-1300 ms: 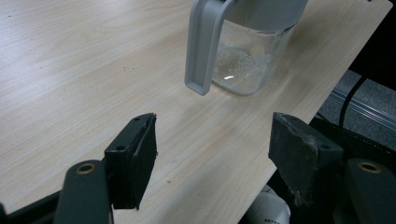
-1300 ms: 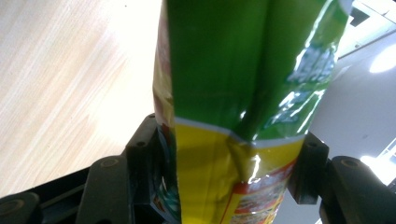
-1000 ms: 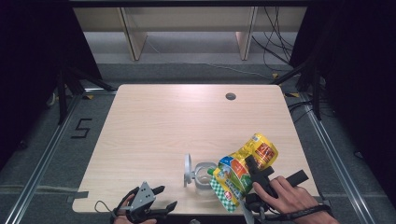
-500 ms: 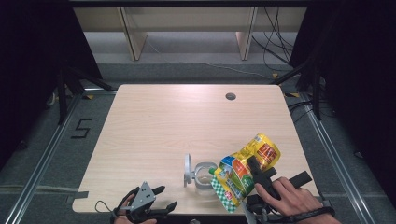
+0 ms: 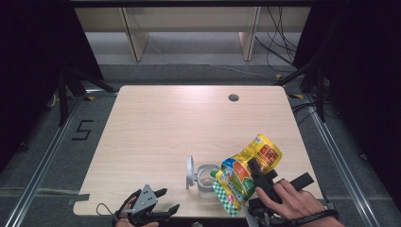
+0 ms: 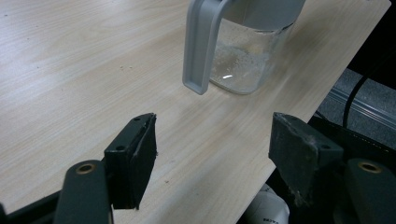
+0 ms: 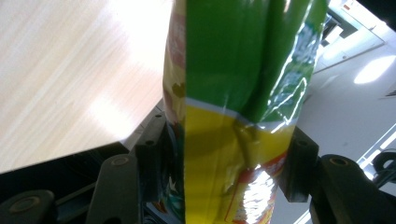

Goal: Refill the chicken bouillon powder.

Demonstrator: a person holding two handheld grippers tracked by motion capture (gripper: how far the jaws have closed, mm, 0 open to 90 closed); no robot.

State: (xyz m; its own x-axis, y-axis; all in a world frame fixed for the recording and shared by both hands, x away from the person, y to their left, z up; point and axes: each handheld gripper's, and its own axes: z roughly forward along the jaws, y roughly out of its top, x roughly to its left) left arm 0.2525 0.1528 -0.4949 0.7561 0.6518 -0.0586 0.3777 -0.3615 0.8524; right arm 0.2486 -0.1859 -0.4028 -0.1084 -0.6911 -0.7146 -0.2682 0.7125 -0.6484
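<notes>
Right gripper [image 5: 259, 176] clamps the tilted pouch [image 5: 246, 171] over the jug [image 5: 204, 176] near the table's [image 5: 156, 123] front edge; left gripper [image 5: 163, 201] idles, jaws apart. You're mid-pour; next, tip the pouch further.

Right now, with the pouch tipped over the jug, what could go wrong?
1. The jug stands free near the table edge. The open left tongs aren't steadying it, so a nudge from the pouch might tip it or push it off.
2. The right tongs pinch the soft pouch at mid-body, creasing it. It could slip or gush and miss the jug's mouth.
</notes>
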